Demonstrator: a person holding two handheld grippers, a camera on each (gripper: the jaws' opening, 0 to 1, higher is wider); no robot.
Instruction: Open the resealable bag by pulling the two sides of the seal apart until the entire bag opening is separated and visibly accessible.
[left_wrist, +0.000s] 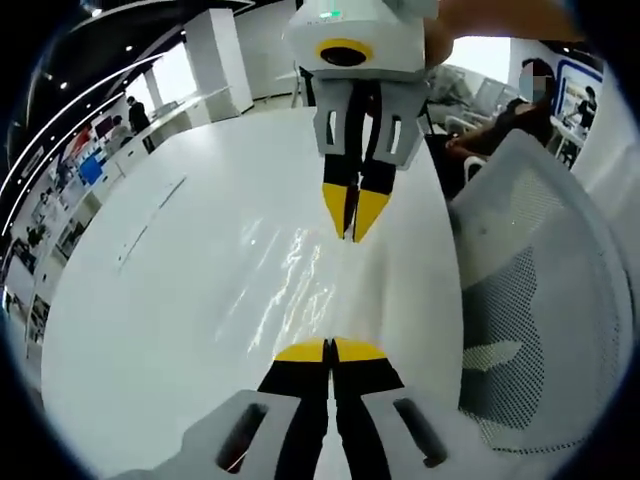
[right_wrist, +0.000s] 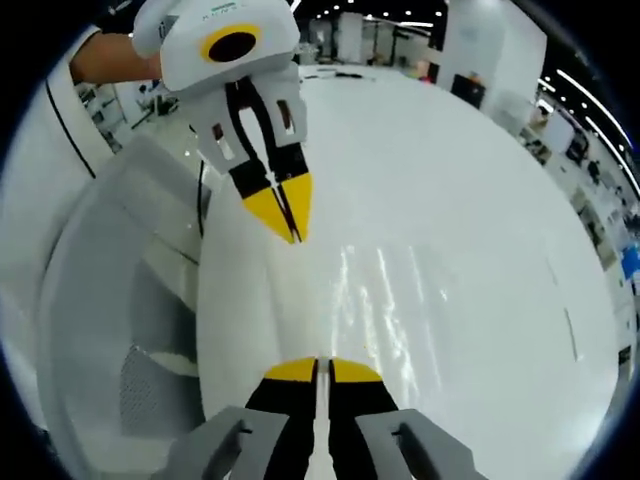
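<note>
Resealable bag (left_wrist: 310, 290): clear film, hard to make out; it lay stretched between the two gripper tips over the white table (left_wrist: 180, 300), seen mainly as bright glare streaks. Its long axis ran from one set of tips to the other. Which end was the seal could not be told.

Bag position: near the table edge that bordered the white mesh chair (left_wrist: 540, 330); whether it rested on the table or hung just above it could not be told.

Left hand-held gripper (left_wrist: 330, 350): yellow-tipped jaws pressed together with no visible gap, the near edge of the film apparently pinched between them. In the right gripper view it (right_wrist: 285, 215) pointed down toward the table, tilted, tips closed.

Right hand-held gripper (right_wrist: 318, 370): jaws closed, a thin line between the yellow tips, film apparently pinched there. In the left gripper view it (left_wrist: 354, 215) came in from the top, tips down and together.

Hands: a hand (left_wrist: 480, 25) gripped the body of the right hand-held gripper; a bare forearm (right_wrist: 105, 62) led to the left one.

Pose: the two grippers faced each other, tips apart along the bag.
</note>
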